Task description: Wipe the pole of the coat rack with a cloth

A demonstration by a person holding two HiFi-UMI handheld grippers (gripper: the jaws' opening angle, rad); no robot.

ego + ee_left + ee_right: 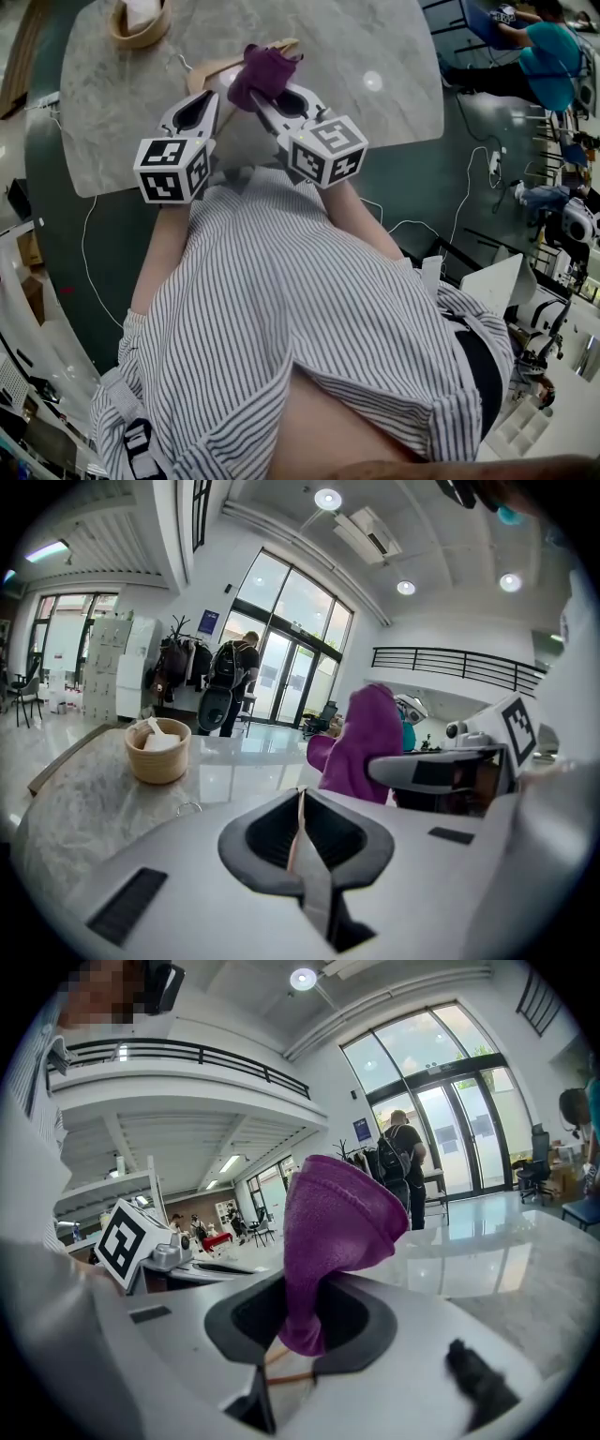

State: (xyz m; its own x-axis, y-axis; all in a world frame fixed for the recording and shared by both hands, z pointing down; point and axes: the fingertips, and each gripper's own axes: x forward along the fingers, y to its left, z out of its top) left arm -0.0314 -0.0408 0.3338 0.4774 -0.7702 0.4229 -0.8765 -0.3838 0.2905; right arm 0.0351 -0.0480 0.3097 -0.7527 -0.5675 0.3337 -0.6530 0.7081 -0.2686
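1. My right tongs are clenched on the purple cloth, which stands up out of the jaws.
2. My left tongs are clenched, and I can identify nothing between them.
3. No upright rack pole shows near me. A wooden hanger lies on the tabletop just beyond both tips, its long axis across my front.
4. The cloth hangs over the hanger, so the wiping stroke probably falls to the right tongs, along that axis.

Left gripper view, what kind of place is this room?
Probably a spacious office or lab lobby: tall glass entrance doors, a railed mezzanine above, and a marble table in the open hall.
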